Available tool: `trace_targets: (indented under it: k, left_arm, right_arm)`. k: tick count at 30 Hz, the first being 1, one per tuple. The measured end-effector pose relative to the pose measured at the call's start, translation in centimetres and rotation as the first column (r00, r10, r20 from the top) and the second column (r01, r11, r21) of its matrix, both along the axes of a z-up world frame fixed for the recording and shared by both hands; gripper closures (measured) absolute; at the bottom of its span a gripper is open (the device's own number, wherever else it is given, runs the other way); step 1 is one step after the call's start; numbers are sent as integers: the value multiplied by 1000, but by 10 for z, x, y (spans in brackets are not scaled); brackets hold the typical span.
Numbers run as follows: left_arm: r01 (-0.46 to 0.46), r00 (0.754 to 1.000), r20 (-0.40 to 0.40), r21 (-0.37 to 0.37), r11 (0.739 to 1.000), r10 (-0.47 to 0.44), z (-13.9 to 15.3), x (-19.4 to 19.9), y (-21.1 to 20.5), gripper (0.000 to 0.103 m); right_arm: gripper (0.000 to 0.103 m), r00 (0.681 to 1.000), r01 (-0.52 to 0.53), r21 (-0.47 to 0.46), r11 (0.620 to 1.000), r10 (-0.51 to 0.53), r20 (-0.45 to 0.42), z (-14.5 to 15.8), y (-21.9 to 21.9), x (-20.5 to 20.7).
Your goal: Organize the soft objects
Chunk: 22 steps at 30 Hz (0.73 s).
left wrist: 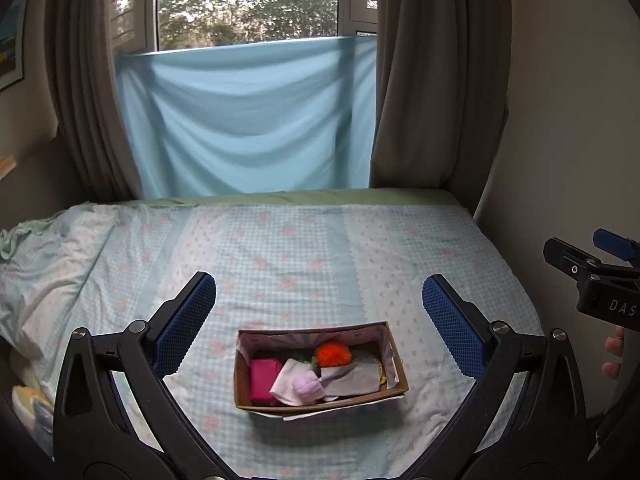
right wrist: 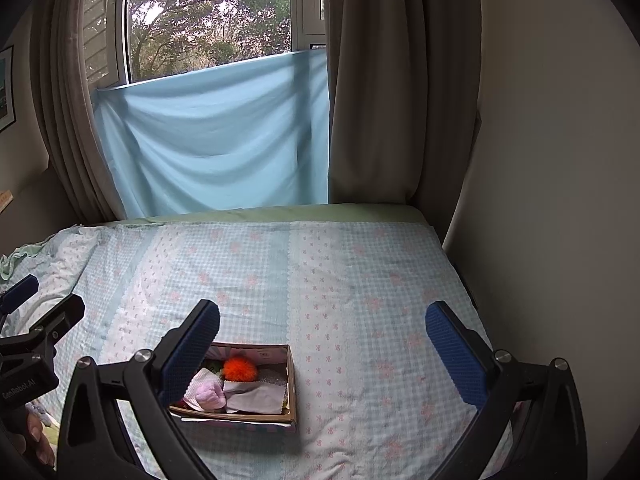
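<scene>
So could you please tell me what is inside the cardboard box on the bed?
The cardboard box holds an orange pompom, a magenta block, a white cloth, a lilac plush piece and grey fabric. Whatever lies beneath them is covered.

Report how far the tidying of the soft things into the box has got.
Done, by the look of it: the orange pompom, pink block, lilac soft piece and grey cloth all lie inside the cardboard box on the bed. In hand: nothing; the left tongs and right tongs both stand open and empty above the bed. Left: no loose soft item shows on the bedspread.
</scene>
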<state>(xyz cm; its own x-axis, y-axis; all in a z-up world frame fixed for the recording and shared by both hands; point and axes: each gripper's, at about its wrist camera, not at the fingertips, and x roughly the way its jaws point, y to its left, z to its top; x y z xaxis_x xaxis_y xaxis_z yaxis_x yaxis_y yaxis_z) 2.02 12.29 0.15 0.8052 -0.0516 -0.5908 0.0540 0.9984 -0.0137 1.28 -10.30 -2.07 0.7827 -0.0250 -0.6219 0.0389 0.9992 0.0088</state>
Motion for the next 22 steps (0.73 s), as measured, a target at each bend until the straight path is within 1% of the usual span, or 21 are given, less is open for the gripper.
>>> trace_targets:
  k: [4,7,12,15,19,22]
  left_arm:
    - [3,1000,2,-4,1000,-3,0,0,0,0]
    - [5,1000,21,-9,1000,-5,2,-2,-1,0]
    - [-17,998,58,21,1000,16,5,-6,-5,0]
    - [-21,996,83,22,1000,19,8,-9,-4,0]
    - [-34,995,98,39,999,30,9,-9,-6,0]
    - [-31,994,102,35,999,27,8,-9,-6,0]
  right_arm:
    - [0,1000,0,-1,1000,0,1,0,0,0]
    - [0,1000,0,-2,1000,0,1,0,-1,0]
    - [0,1000,0,-2,1000,0,1,0,-1,0]
    - [0,1000,0,-2,1000,0,3,0,-1,1]
    - [0,1000,0,-2,1000,0,3,0,-2,1]
    - [0,1000,0,-1,1000,0,4,0,-2,1]
